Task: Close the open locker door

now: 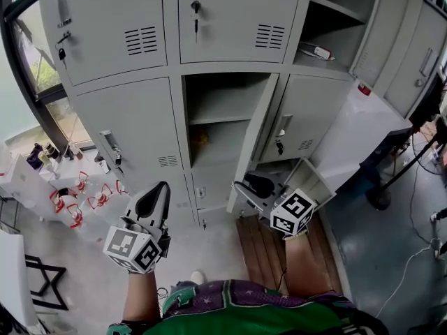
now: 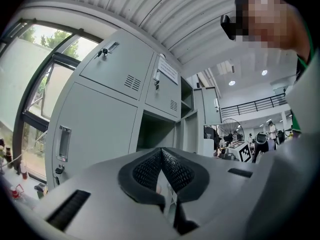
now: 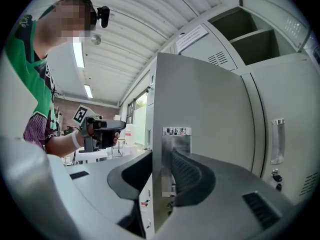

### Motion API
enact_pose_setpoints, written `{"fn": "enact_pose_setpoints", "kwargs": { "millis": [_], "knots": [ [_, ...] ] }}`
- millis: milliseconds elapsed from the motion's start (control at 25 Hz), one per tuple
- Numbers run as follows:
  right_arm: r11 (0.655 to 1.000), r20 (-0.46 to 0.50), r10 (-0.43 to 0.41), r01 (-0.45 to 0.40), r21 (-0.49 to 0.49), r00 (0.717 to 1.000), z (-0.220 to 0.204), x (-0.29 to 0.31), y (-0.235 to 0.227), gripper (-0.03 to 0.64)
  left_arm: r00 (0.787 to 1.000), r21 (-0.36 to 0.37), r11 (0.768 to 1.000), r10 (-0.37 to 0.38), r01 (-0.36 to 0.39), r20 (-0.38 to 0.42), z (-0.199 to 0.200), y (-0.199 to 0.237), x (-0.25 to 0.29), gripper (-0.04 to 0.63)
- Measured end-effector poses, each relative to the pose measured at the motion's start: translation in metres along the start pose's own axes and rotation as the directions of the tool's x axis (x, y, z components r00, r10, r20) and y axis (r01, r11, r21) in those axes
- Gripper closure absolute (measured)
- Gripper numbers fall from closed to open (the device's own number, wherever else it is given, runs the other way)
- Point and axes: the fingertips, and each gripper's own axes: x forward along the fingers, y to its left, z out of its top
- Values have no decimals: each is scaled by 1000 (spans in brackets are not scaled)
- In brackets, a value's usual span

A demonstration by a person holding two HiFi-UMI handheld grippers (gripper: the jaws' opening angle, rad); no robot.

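The right gripper was clamped on the free edge of the locker door. The door stood swung out from its open compartment just to that gripper's left, with 1 shelf crossing the opening. The left gripper, farther left and well apart from the door, had its 2 jaws together on nothing and faced a closed locker. Wooden planks lay below the right gripper, and a smaller door hung open just to its right.
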Motion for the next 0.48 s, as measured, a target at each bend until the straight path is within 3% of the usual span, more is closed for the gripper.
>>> {"fn": "enact_pose_setpoints", "kwargs": {
  "millis": [480],
  "knots": [
    [992,-2,-126,126,7,992,5,63,0,500,998,15,998,-57,57,-1,12,64,-3,575]
  ]
}}
